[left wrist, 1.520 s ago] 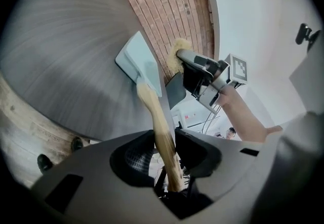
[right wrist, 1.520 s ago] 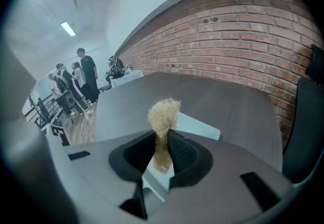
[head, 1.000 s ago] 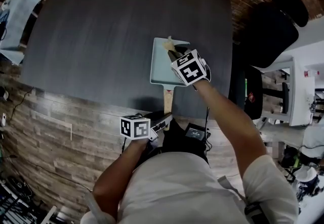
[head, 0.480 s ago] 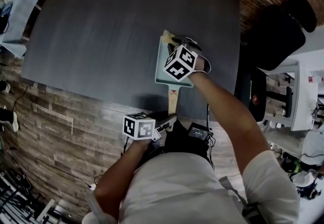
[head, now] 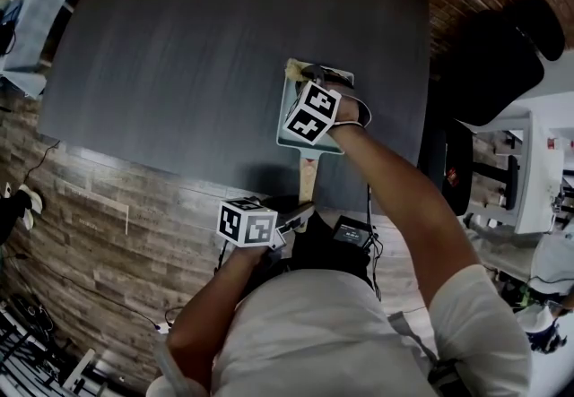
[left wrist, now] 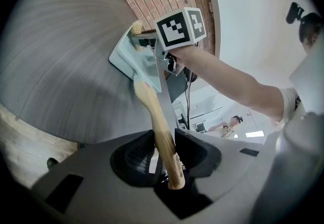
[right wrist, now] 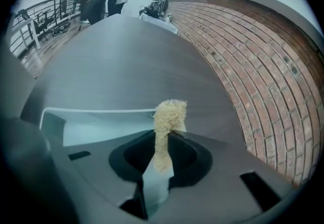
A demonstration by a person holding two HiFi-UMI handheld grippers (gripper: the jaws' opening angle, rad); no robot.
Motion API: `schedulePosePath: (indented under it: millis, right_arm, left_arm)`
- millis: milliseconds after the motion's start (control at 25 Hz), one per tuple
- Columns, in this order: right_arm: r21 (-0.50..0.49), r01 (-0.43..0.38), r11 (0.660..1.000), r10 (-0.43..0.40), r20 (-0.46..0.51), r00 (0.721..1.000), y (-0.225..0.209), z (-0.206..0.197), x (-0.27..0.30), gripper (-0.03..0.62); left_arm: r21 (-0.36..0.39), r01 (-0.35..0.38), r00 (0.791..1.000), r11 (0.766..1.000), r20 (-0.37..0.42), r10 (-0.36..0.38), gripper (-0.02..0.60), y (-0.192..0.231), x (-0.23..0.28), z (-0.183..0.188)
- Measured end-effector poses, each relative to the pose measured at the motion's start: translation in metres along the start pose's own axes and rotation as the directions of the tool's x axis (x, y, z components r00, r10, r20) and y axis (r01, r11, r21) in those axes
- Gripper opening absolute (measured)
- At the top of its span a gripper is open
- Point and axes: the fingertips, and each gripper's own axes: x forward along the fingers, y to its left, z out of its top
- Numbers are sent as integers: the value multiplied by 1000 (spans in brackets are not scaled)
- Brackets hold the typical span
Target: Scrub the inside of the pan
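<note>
Left tool: closest to the person, just off the near edge of the tabletop. Jaws part-way closed and clamped on the end of the pan's wooden handle, one pad on each side.

Handle runs from the tool past the tabletop edge to the pan. The pan is pale blue-green and square, and sits on the dark grey tabletop near its near edge, right of centre in the head view.

Right tool: above the pan, angled down into it. Jaws pinched on a tan fibrous scrubber. The scrubber's frayed tip sticks out beyond the pads, at the pan's far rim. Contact with the pan surface not resolvable.

Beyond: bare tabletop, then a brick wall. Black chair off the tabletop's right side.
</note>
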Motion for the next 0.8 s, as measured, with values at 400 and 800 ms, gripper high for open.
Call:
schedulePosePath:
  millis: [400, 800]
  right_arm:
    - [-89, -134, 987, 130, -47, 990, 25, -5, -6, 81]
    - [-200, -206, 958, 187, -110, 976, 45, -11, -13, 81]
  left_arm:
    - [29, 8, 999, 1000, -37, -7, 133, -1, 0, 0]
    - [43, 17, 997, 999, -74, -14, 135, -1, 1, -1]
